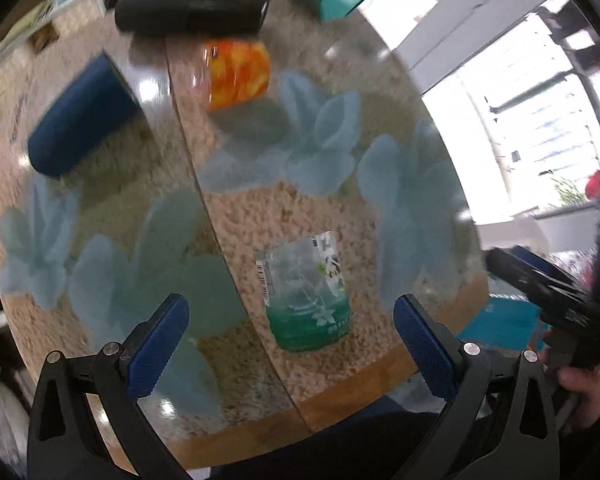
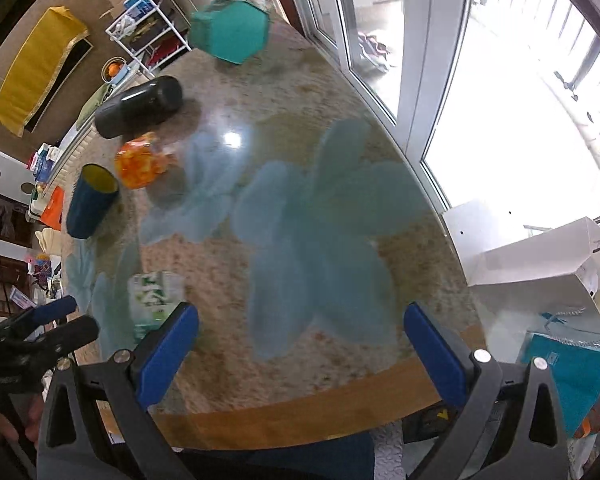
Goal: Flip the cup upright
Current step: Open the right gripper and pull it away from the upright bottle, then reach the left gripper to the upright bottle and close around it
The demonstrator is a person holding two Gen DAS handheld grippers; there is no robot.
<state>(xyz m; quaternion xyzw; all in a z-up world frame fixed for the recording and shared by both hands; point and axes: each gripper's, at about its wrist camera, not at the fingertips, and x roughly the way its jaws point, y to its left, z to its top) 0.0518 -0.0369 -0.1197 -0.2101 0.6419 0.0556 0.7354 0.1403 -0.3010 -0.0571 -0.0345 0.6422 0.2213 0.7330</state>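
Round speckled table (image 1: 260,216) with pale blue flowers. Clear plastic cup (image 1: 306,292) between spread left gripper (image 1: 290,344) fingers; right gripper (image 2: 300,354) agape, empty. Only right view shows navy tumbler's (image 2: 90,202) yellow lining.

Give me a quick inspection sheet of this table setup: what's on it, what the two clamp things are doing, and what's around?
Surface: round table with a speckled top, pale blue flower print and a wooden rim.
Job's things: clear cup with green label, standing near the front edge; blur hides which end is up.
Clutter: orange patterned cup; dark blue cup and black cylinder, both on their sides; teal box.
Grippers: left hand-held gripper open, the clear cup just ahead of it; right hand-held gripper open, holding nothing.
Cables: nothing seen.
Surroundings: bright glass doors, white boxes, wire shelf.
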